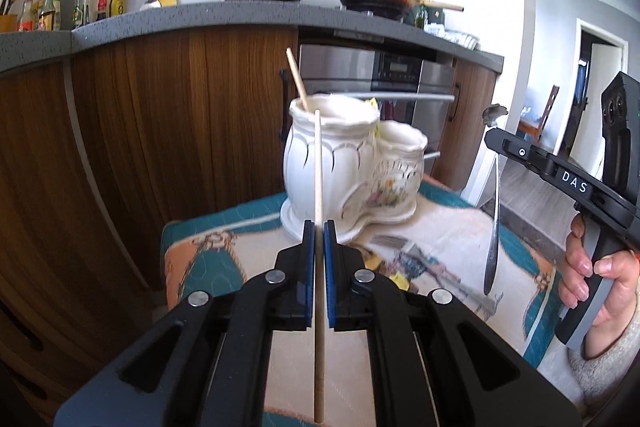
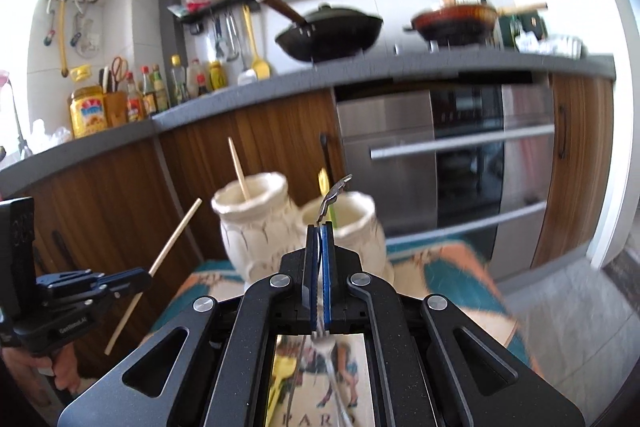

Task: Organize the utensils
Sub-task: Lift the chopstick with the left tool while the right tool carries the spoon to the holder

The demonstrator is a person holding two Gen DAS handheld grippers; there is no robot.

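A white ceramic double-pot holder (image 1: 352, 163) stands on a patterned cloth (image 1: 224, 259). One wooden chopstick (image 1: 297, 79) leans in its larger pot. My left gripper (image 1: 319, 227) is shut on a second wooden chopstick (image 1: 318, 163), held upright just in front of the larger pot. My right gripper (image 2: 320, 227) is shut on a metal spoon (image 2: 332, 195) with an ornate handle end, in front of the smaller pot (image 2: 352, 223), which holds a yellow-green utensil (image 2: 325, 183). The spoon (image 1: 494, 239) hangs down from the right gripper (image 1: 494, 139) in the left wrist view.
A yellow utensil (image 2: 282, 375) and a metal utensil (image 1: 396, 243) lie on the cloth. Behind stand wooden cabinets (image 1: 140, 131), a steel oven (image 2: 460, 155) and a grey counter (image 1: 240, 15) with two pans and bottles. Tiled floor (image 2: 580, 327) lies to the right.
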